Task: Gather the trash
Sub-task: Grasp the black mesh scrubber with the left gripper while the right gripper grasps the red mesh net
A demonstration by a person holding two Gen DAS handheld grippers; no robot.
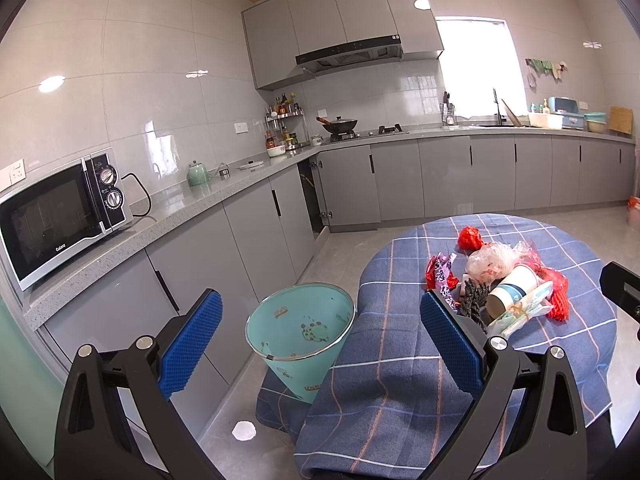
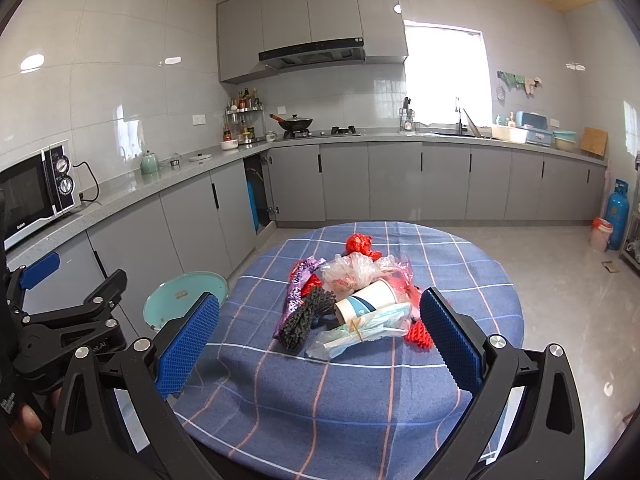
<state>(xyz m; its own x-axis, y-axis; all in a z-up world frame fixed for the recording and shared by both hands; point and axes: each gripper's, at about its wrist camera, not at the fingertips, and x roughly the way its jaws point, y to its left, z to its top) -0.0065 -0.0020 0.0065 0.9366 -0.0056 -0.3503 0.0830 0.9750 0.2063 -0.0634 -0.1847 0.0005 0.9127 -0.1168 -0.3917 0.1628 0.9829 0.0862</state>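
A pile of trash lies on the round table with the blue checked cloth: a paper cup on its side, clear plastic bags, red netting, a purple wrapper, a dark scrubber and a wrapped packet. The pile shows in the left wrist view too, with the cup. A teal trash bin stands on the floor left of the table, also in the right wrist view. My left gripper is open above the bin. My right gripper is open, just short of the pile.
Grey kitchen cabinets and a counter run along the left and back walls. A microwave sits on the left counter. One cabinet door stands open. A blue gas cylinder and a small bin stand at the far right.
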